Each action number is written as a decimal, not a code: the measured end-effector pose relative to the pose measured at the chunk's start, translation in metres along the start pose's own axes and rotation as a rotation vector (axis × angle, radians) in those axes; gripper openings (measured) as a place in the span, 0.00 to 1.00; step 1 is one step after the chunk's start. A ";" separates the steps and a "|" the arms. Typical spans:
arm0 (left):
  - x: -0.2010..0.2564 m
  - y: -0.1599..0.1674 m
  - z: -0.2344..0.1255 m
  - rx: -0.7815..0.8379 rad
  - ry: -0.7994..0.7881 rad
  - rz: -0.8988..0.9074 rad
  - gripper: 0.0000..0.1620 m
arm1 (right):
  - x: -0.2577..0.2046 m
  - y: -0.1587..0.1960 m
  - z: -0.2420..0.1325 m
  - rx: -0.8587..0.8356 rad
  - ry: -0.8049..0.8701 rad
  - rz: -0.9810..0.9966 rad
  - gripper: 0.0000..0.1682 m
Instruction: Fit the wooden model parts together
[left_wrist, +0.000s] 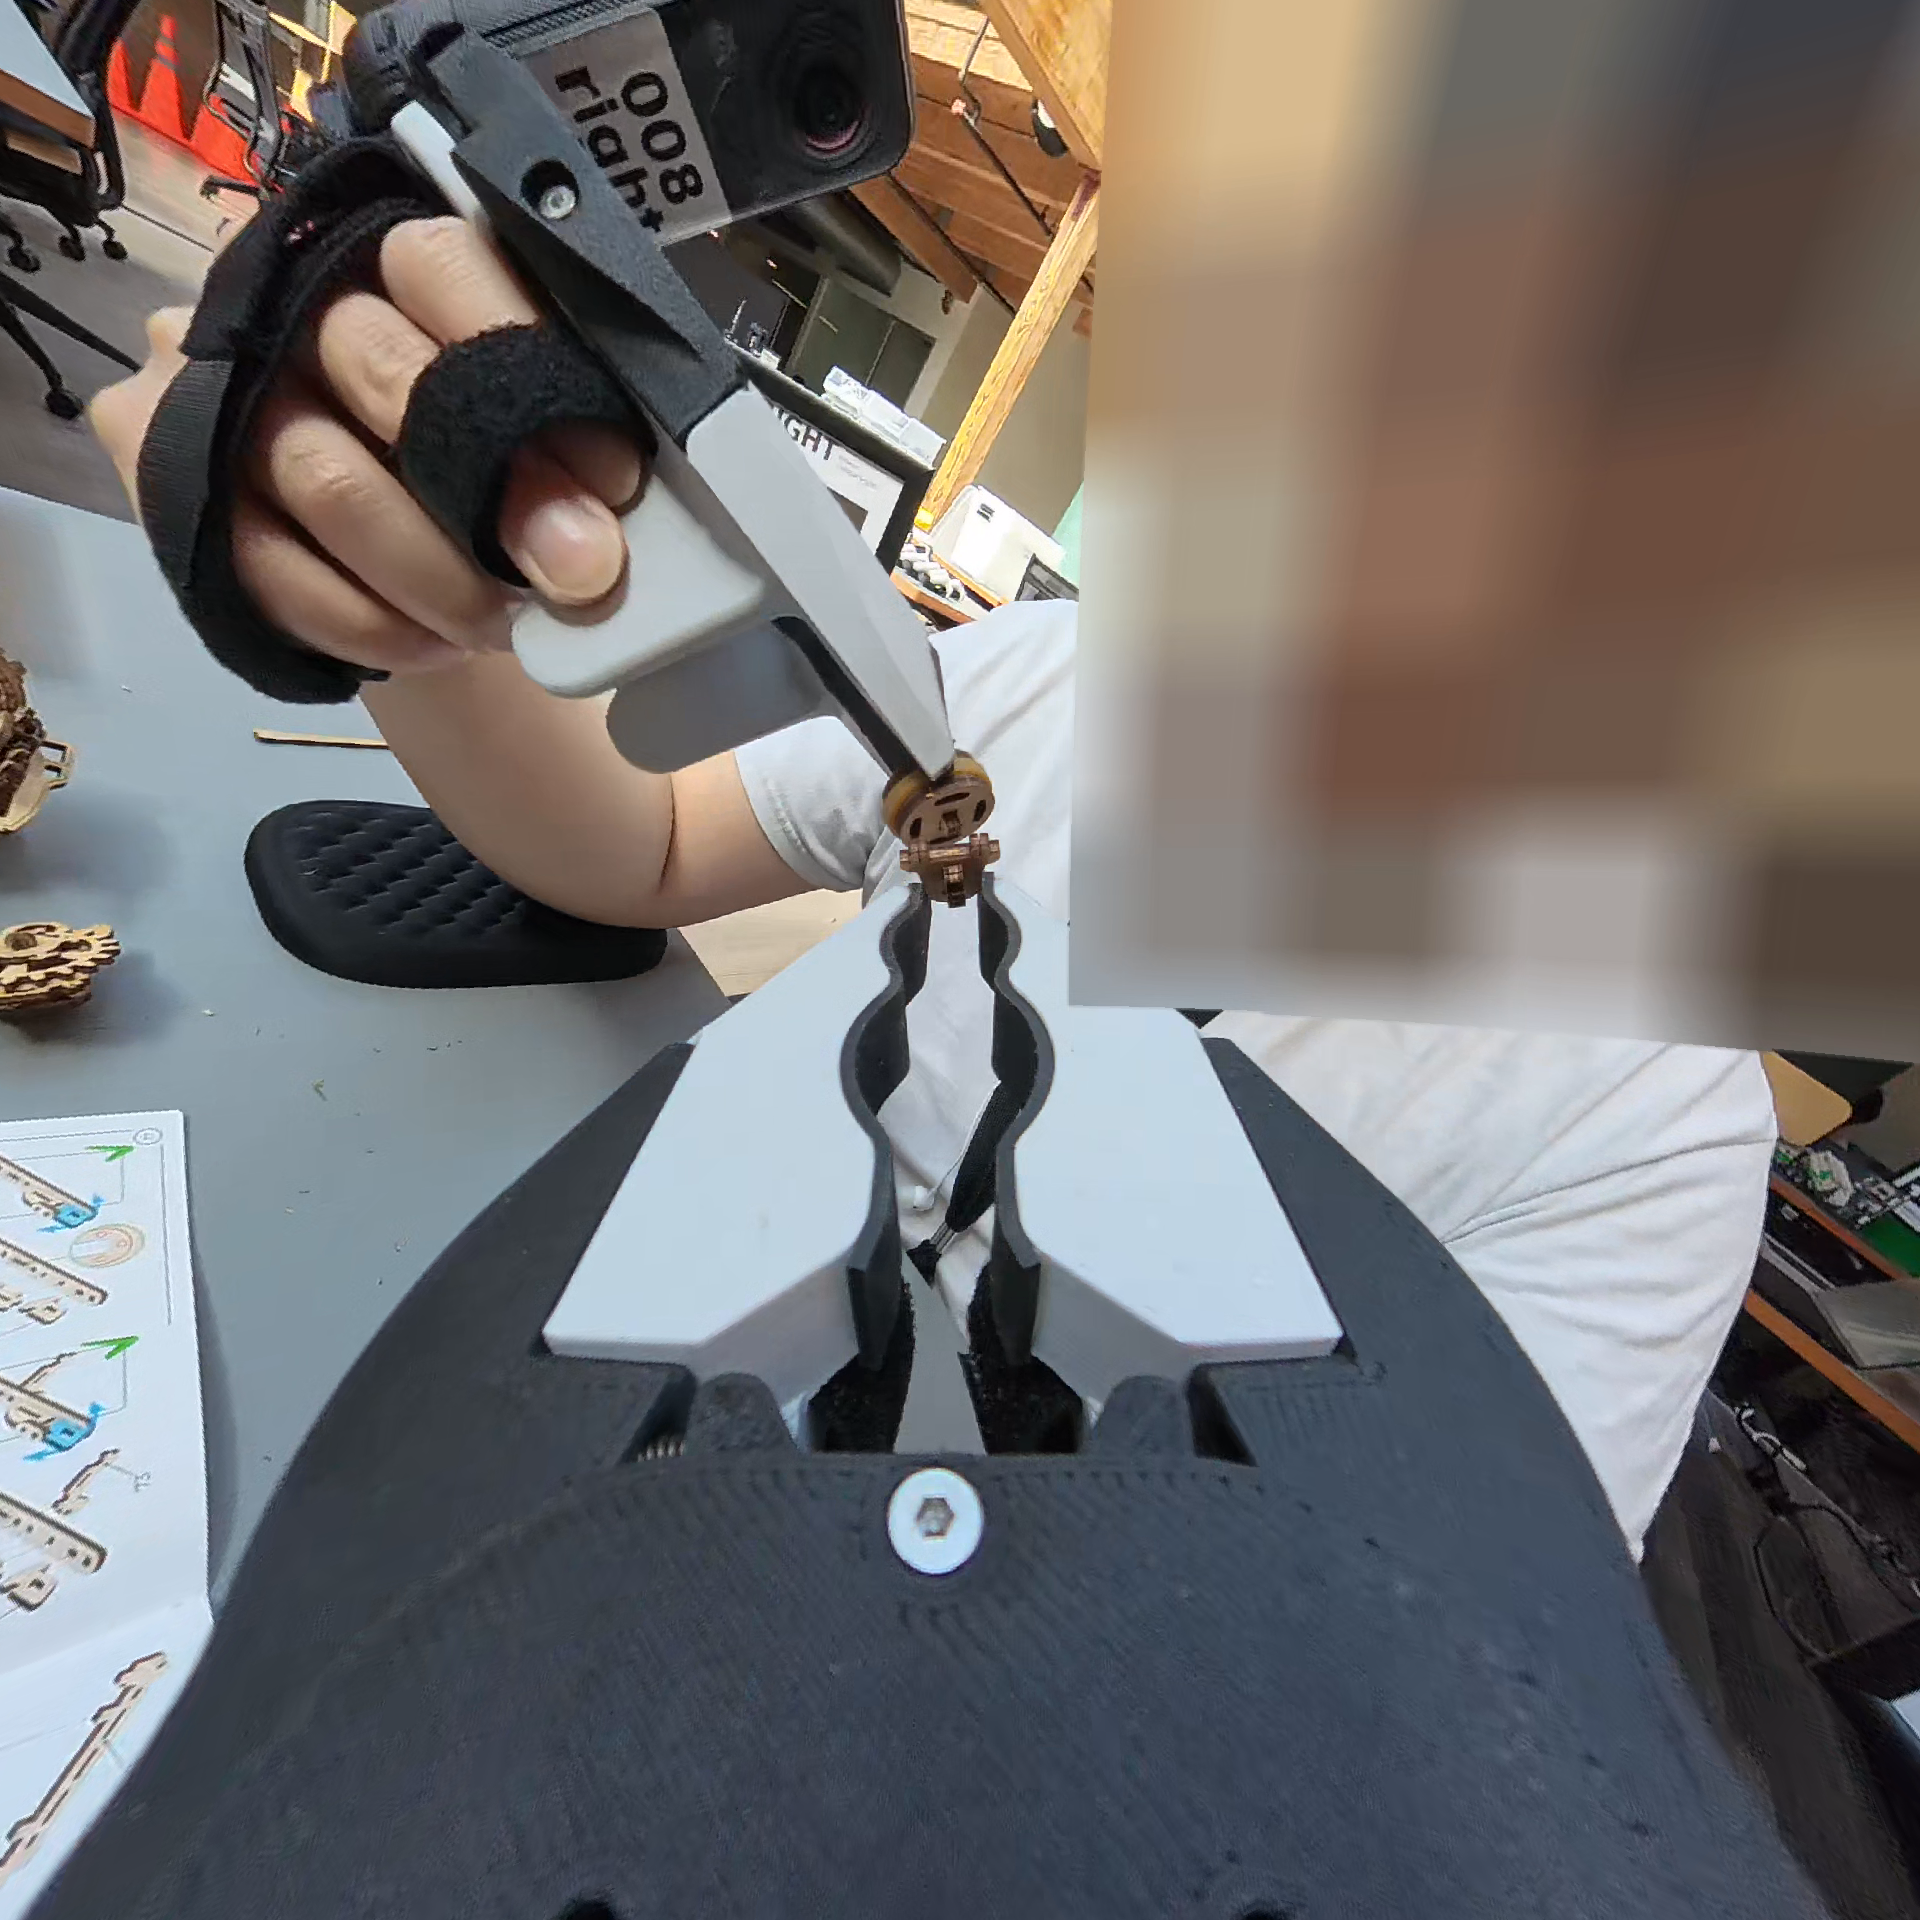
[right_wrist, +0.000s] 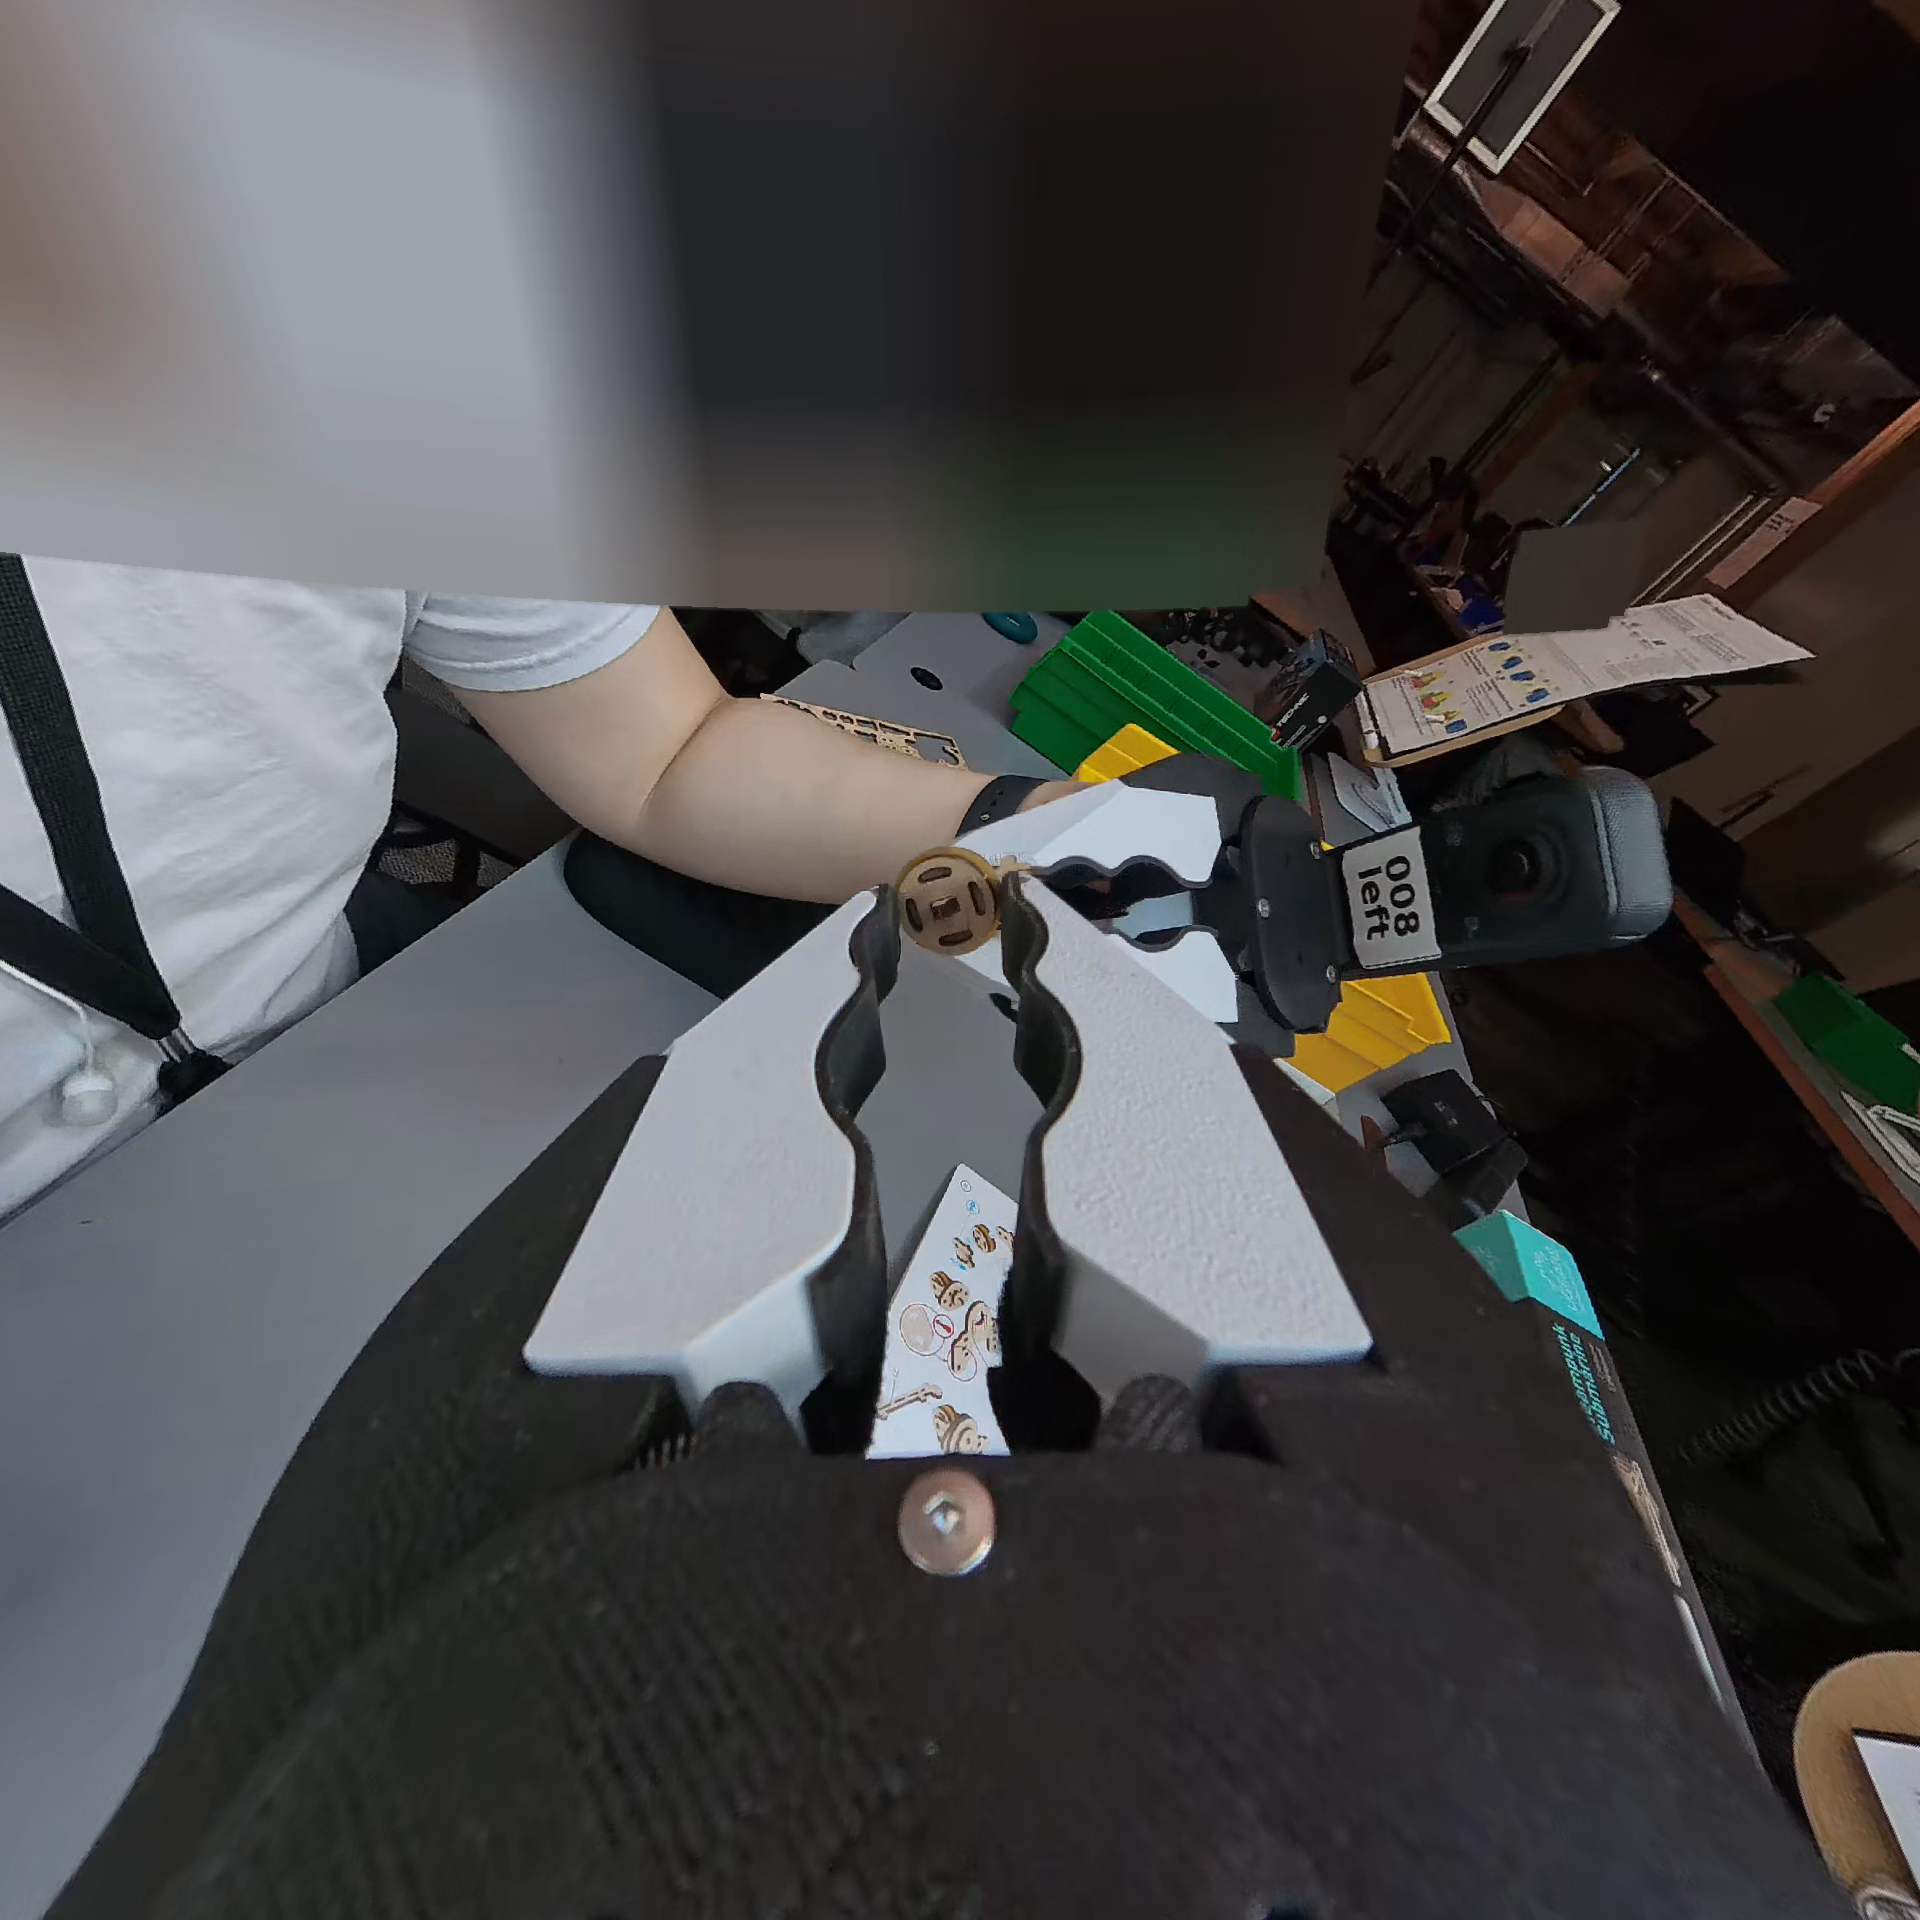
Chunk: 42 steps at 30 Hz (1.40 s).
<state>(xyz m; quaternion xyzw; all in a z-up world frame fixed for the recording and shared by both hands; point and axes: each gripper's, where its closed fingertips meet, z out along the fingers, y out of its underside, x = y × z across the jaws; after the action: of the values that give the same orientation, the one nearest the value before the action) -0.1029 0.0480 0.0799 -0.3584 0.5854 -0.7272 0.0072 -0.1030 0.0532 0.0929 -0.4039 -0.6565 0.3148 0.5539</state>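
Two grippers meet near the middle of both views, each pinching a small wooden part at its fingertips. In the left wrist view, the left gripper (left_wrist: 948, 891) reaches up from the bottom of the frame, its grey fingers closed on a small dark brown cross-shaped piece (left_wrist: 949, 858) just above centre. Touching that piece from above is a round tan wooden disc (left_wrist: 938, 805) with cut-out slots, clamped by the right gripper (left_wrist: 928, 771), which slants down from the upper left, held by a hand (left_wrist: 395, 457) in black straps. In the right wrist view, the right gripper (right_wrist: 948, 902) grips the same disc (right_wrist: 948, 900) at centre frame, and the left gripper (right_wrist: 1023, 871) comes in from the right, its tips against the disc's edge. Lower left in the left wrist view, an instruction sheet (left_wrist: 83, 1351) lies on the grey table (left_wrist: 343, 1060); farther up the left edge sit two assembled wooden pieces (left_wrist: 52, 961).
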 end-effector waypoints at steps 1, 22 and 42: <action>0.000 0.000 0.000 0.000 0.001 -0.003 0.04 | 0.003 0.002 0.000 0.007 0.008 0.011 0.12; 0.004 0.001 0.006 -0.007 0.031 -0.015 0.04 | 0.001 0.004 0.002 0.072 -0.036 0.062 0.12; 0.021 0.000 0.010 0.022 0.157 0.062 0.04 | -0.008 -0.017 0.010 0.081 -0.057 0.091 0.12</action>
<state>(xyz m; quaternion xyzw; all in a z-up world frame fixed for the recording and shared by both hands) -0.1128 0.0306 0.0914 -0.2821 0.5867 -0.7590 -0.0121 -0.1153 0.0380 0.1015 -0.4012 -0.6397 0.3774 0.5361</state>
